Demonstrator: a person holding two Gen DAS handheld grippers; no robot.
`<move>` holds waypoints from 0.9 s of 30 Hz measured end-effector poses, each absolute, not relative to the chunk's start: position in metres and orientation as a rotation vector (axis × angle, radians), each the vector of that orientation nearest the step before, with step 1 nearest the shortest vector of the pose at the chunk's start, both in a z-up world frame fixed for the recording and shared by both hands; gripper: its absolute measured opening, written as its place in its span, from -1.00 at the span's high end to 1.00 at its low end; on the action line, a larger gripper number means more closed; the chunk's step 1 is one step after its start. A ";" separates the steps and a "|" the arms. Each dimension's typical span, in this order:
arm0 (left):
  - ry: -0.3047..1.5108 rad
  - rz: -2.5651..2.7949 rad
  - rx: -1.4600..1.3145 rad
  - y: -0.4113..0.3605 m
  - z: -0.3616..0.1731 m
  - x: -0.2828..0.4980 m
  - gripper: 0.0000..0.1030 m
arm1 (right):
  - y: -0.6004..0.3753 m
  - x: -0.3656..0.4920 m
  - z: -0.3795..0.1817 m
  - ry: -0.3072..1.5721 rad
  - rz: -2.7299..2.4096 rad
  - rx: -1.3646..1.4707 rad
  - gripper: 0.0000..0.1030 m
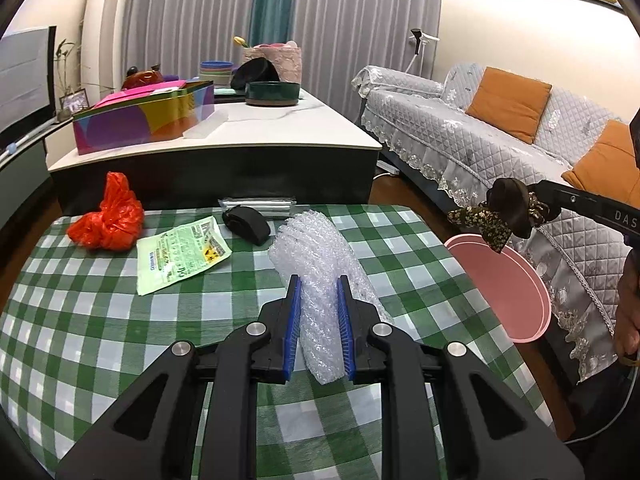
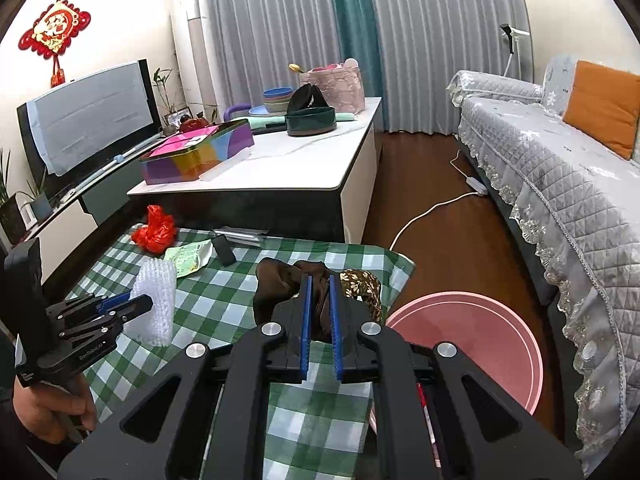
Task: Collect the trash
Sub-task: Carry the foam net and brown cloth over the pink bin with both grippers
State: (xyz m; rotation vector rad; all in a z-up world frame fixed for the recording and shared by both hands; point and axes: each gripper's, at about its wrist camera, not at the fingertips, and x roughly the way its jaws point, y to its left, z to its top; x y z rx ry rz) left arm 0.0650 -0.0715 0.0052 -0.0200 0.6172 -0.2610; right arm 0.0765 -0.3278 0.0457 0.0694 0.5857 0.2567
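The bench wears a matt woven checked cloth (image 1: 100, 340). On it lie clear, knobbly bubble wrap (image 1: 320, 264), a crinkled glossy red plastic bag (image 1: 108, 216) and a printed paper packet (image 1: 180, 256). The pink bin (image 2: 480, 344) looks like smooth plastic.

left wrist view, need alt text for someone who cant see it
The left tongs grip a roll of bubble wrap above a green checked tablecloth. At right, the right tongs hold a dark patterned cloth over a pink bin. A red plastic bag and a green wrapper lie on the cloth.
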 end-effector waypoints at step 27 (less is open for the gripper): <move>0.627 -0.328 -0.014 -0.122 -0.001 0.084 0.66 | -0.391 0.065 0.041 0.582 0.150 0.128 0.82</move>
